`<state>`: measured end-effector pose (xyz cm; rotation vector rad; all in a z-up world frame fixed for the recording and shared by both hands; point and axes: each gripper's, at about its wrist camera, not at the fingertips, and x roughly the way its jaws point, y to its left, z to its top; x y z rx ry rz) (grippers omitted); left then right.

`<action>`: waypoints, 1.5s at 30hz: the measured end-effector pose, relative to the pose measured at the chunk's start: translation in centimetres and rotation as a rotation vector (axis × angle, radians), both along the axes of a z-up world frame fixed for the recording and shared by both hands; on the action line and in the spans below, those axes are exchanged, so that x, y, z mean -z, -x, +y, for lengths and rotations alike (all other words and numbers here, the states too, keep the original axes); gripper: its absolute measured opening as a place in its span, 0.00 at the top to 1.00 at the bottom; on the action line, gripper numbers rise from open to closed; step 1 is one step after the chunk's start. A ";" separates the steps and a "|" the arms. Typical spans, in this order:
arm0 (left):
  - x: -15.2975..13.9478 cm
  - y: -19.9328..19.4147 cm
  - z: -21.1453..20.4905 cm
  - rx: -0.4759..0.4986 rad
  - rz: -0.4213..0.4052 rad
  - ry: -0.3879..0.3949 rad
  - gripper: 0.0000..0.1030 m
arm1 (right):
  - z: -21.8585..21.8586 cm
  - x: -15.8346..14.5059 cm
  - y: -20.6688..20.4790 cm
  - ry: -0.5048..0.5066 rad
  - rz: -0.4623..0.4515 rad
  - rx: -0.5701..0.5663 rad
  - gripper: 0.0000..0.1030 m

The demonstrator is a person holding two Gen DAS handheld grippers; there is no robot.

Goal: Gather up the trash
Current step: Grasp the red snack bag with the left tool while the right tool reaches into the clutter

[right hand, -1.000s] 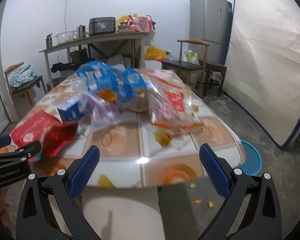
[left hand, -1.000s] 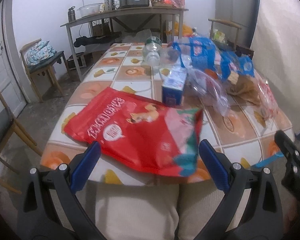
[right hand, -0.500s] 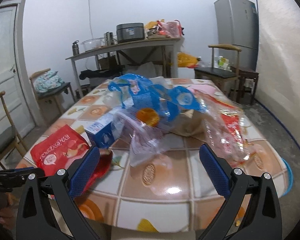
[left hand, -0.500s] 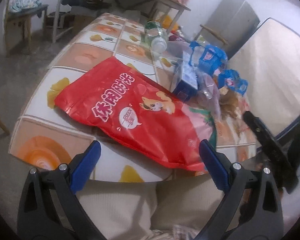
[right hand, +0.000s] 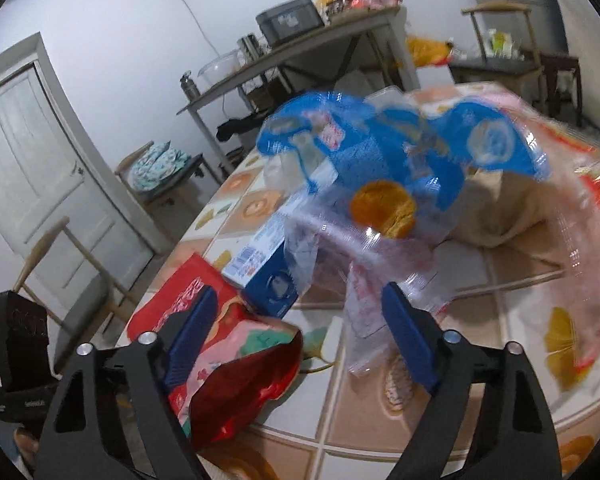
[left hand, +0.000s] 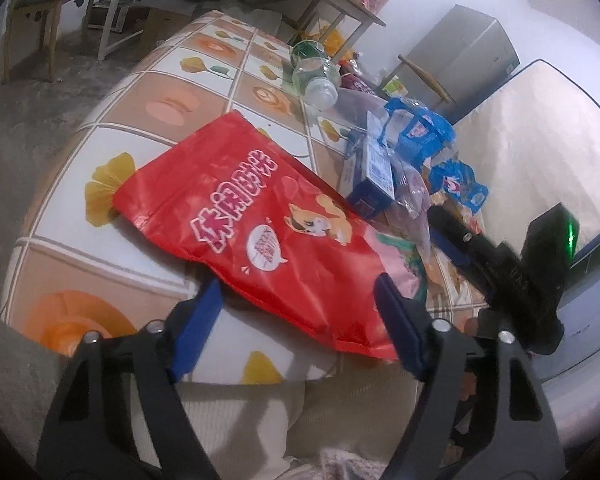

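Note:
A large red snack bag (left hand: 260, 232) lies flat on the patterned table (left hand: 100, 152), its near edge over the table's front edge. My left gripper (left hand: 300, 320) hovers at that edge with the bag's corner between its closing jaws; the pads do not press on it. My right gripper (right hand: 300, 332) is at the bag's torn open mouth (right hand: 240, 360), jaws also closing, nothing gripped. Behind the bag stand a blue carton (right hand: 268, 276), a clear wrapper (right hand: 364, 280) and crumpled blue plastic bags (right hand: 380, 152). The right gripper's dark body (left hand: 492, 264) shows at the right in the left wrist view.
A plastic bottle (left hand: 316, 76) lies farther back on the table. A red-printed clear bag (right hand: 580, 240) and a brown paper bag (right hand: 512, 208) lie at the right. A side table (right hand: 300, 48), chairs (right hand: 160, 168), a door (right hand: 32, 152) and a mattress (left hand: 540, 140) surround the table.
Both pairs of jaws have narrowed. The right gripper has swung left and closer, down to the red bag's open end. The left gripper has tilted and come nearer the bag's near edge.

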<state>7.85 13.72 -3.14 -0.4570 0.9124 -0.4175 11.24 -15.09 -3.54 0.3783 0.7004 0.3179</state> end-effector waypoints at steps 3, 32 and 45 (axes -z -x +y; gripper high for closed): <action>0.1 -0.5 0.4 -0.004 0.007 0.019 0.39 | 0.6 0.9 -0.4 -0.012 0.048 -0.037 0.46; -0.2 -2.6 -1.9 -0.007 -0.060 -0.409 0.72 | 4.6 2.1 4.2 -0.022 0.093 -0.302 0.70; 0.0 -2.9 0.4 -0.023 -0.093 -0.383 1.00 | -5.4 -5.1 8.8 0.239 -0.184 0.063 0.31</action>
